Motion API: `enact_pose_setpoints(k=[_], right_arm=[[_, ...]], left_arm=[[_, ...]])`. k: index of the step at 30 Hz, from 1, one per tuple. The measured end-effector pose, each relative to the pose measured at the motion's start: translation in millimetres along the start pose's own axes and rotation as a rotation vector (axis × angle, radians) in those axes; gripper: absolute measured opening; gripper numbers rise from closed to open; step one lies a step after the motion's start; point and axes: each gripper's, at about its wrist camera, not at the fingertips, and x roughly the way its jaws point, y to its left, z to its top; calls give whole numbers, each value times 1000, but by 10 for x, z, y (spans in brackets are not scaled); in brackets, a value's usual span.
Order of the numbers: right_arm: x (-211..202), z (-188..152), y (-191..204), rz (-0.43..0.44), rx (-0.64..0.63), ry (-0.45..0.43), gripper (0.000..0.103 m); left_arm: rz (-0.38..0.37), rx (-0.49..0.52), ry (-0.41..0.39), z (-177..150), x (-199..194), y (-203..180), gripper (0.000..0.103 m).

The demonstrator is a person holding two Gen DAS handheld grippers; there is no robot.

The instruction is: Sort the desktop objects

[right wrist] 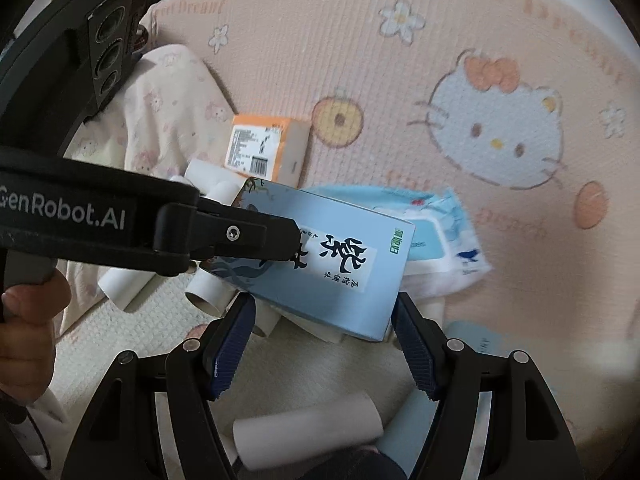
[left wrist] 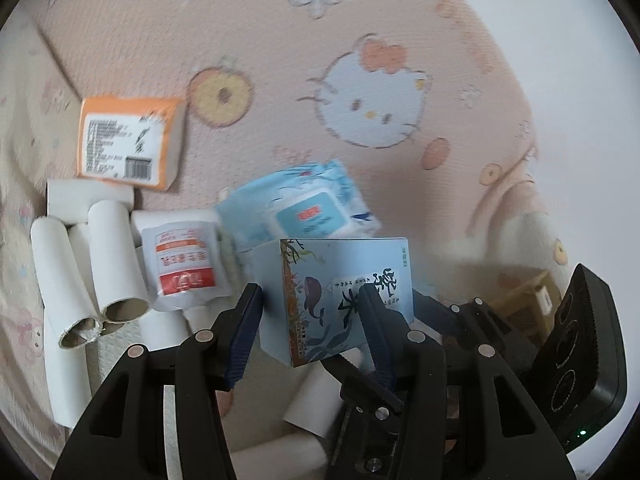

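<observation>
The left tool (left wrist: 312,316) is clenched on the blue box (left wrist: 340,292), pads pressing its two sides, the box tilted above the pile. The right tool (right wrist: 324,336) stands released, its fingers flanking the box's lower end without touching (as far as the right wrist view shows). To hand over well, I judge the right should close squarely on the box before the left lets go, clear of the paper tubes (left wrist: 80,276) and wipes pack (left wrist: 304,208) lying on the pink mat (left wrist: 280,40)

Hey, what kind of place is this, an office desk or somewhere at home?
Most likely a home, probably a bed or padded mat rather than a desk: a soft pink cartoon-cat fabric lies under everything, with a wet wipes pack and loose cardboard tubes scattered on it.
</observation>
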Motion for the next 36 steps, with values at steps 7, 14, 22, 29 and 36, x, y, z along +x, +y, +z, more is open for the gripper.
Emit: enact_pose_setpoints(k=[7, 14, 22, 29, 36], right_arm=[[-527, -2, -43, -96, 31, 8, 69], [-1073, -23, -297, -162, 108, -2, 69], [-1480, -94, -496, -234, 135, -5, 69], [-1796, -235, -697, -275, 149, 5, 69], [-2038, -391, -1027, -338, 234, 12, 69]], left_arm=[[-68, 119, -33, -33, -185, -504, 53], [-168, 193, -43, -64, -253, -956, 53], [-220, 238, -7, -128, -284, -1411, 53], [-291, 295, 62, -124, -171, -1847, 53], [-346, 385, 130, -157, 49, -2304, 53]])
